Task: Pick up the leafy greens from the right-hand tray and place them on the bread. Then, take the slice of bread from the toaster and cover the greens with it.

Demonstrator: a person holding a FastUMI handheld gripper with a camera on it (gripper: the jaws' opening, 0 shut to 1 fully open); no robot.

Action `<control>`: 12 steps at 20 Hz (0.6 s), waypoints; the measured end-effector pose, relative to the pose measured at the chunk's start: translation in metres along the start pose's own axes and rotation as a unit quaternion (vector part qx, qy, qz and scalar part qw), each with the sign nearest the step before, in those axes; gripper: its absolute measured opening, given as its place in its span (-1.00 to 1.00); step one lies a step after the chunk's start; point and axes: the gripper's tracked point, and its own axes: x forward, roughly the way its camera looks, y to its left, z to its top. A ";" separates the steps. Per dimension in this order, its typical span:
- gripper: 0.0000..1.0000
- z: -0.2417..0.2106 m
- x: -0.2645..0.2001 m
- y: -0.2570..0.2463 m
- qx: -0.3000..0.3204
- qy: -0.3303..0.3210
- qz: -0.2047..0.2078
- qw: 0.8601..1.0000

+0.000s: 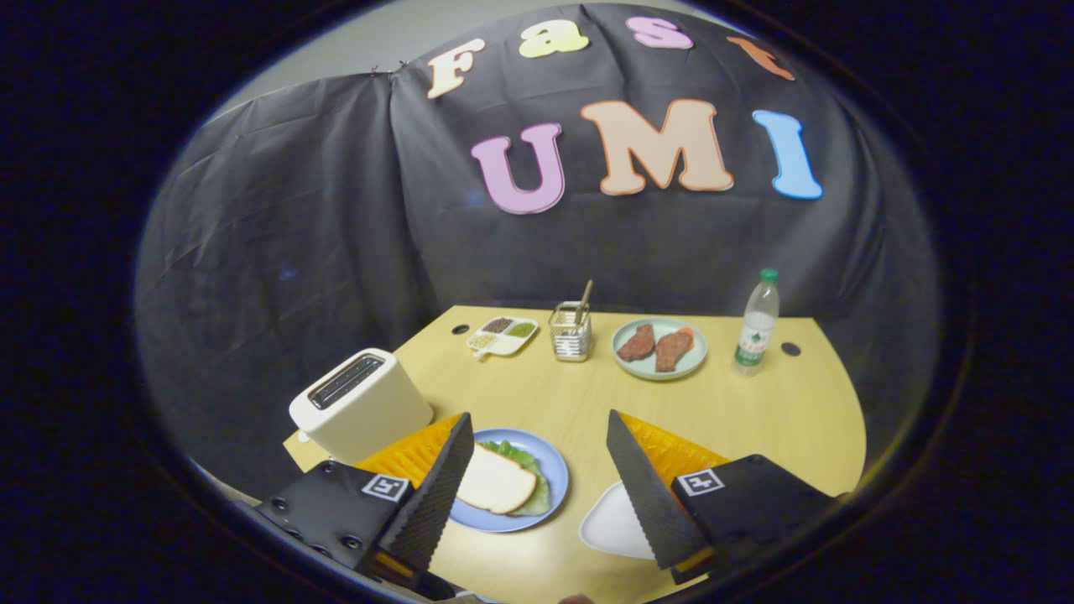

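On the blue plate (550, 491), a bread slice (497, 481) already covers the leafy greens (513, 455); the toaster (361, 405) beside it looks empty. The tool (537, 478) hovers above, fingers apart, holding nothing; the task seems done.

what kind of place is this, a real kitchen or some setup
Likely a staged demo booth, not a real kitchen: black cloth hangs as the wall behind a wooden table with a toaster and a sandwich on a blue plate. The gripper hangs open above it.
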 end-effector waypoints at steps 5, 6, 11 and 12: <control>0.99 0.032 -0.040 -0.020 -0.032 -0.072 -0.047 0.996; 0.99 0.037 -0.049 -0.024 -0.035 -0.086 -0.057 0.994; 0.99 0.061 -0.097 -0.043 -0.040 -0.143 -0.094 0.984; 0.99 0.066 -0.101 -0.047 -0.040 -0.154 -0.103 0.982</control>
